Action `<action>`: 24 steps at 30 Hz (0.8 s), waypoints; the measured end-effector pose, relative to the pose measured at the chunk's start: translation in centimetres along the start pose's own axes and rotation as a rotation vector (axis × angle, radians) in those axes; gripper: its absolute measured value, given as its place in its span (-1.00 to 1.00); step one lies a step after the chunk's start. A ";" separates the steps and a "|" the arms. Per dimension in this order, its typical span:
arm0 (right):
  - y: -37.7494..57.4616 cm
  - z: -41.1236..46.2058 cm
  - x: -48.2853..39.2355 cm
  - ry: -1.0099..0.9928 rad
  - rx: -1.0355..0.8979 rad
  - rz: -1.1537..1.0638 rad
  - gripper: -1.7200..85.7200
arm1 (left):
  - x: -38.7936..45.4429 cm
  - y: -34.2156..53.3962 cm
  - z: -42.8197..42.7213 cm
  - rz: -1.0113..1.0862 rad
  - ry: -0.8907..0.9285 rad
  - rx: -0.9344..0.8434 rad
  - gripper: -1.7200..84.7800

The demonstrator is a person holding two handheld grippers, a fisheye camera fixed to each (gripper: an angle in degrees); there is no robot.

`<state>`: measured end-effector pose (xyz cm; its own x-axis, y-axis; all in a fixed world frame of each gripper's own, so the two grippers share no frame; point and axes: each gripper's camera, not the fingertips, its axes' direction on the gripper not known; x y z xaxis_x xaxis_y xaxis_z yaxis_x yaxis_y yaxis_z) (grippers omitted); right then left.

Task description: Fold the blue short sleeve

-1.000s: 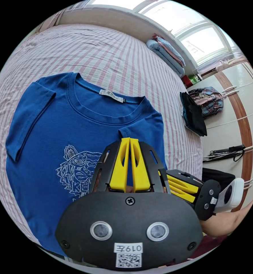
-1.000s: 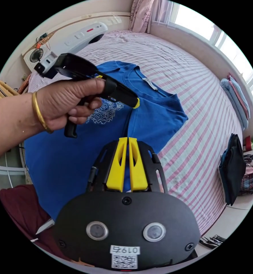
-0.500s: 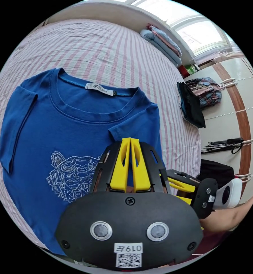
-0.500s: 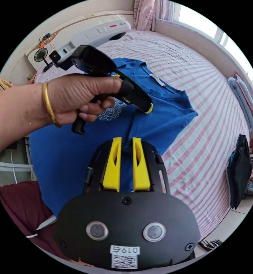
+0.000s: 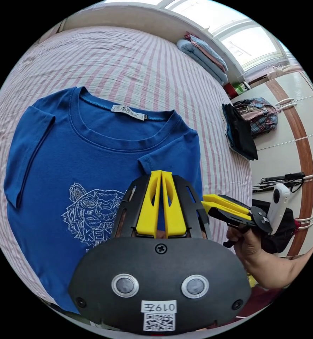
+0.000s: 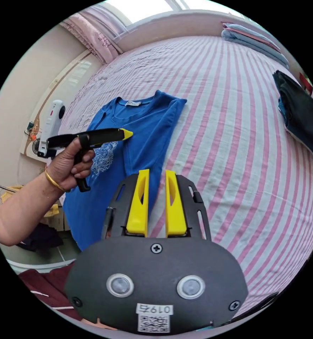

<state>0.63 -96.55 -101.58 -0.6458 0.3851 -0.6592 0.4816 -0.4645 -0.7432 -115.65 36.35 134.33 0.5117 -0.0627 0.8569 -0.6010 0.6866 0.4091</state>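
The blue short sleeve shirt (image 5: 75,159) lies face up on the striped bed (image 5: 128,63), its silver tiger print showing. One side is folded inward, with that sleeve lying on the chest. My left gripper (image 5: 161,173) hovers over the folded sleeve with its jaws shut and no cloth visibly pinched. In the right gripper view, a hand holds the left gripper (image 6: 128,134) above the shirt (image 6: 142,120). My right gripper (image 6: 152,172) is open over the shirt's folded edge, holding nothing. The right gripper (image 5: 204,202) sits just right of the shirt.
A dark folded pile (image 5: 239,136) (image 6: 301,109) lies near the bed's edge, with plaid clothes (image 5: 258,118) beside it. Folded bedding (image 5: 204,60) is stacked under the window. A wardrobe (image 5: 294,141) stands past the bed. Bare striped sheet (image 6: 241,141) stretches beside the shirt.
My right gripper opened, let go of the shirt's folded side and drew back off it. The left gripper stayed shut over the folded sleeve.
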 end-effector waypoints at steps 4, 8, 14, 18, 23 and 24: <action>-0.4 -0.6 1.5 -0.062 0.023 0.070 -0.78 | 0.3 -0.4 1.5 0.014 -0.002 -0.011 -0.94; -0.5 -0.6 3.3 -0.097 0.013 0.158 -0.87 | 0.8 -0.7 2.9 0.018 -0.012 -0.012 -0.94; -0.3 -2.1 6.1 -0.129 0.026 0.191 -0.93 | 1.4 -1.0 4.8 0.017 -0.006 -0.007 -0.94; -0.5 -2.0 7.1 -0.210 0.008 0.188 -0.83 | 2.3 -1.6 5.5 0.024 -0.013 -0.013 -0.94; -0.8 -4.2 6.1 -0.100 0.070 0.070 -0.84 | 5.4 -1.5 5.8 0.099 0.051 0.005 -0.94; -0.9 -4.8 5.4 -0.065 0.088 0.017 -0.87 | 5.7 -1.5 6.1 0.107 0.048 -0.001 -0.94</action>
<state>-0.47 -90.25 -104.96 -0.6767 0.3253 -0.6605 0.4406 -0.5398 -0.7173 -115.57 30.58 140.55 0.4732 0.0455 0.8798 -0.6530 0.6885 0.3156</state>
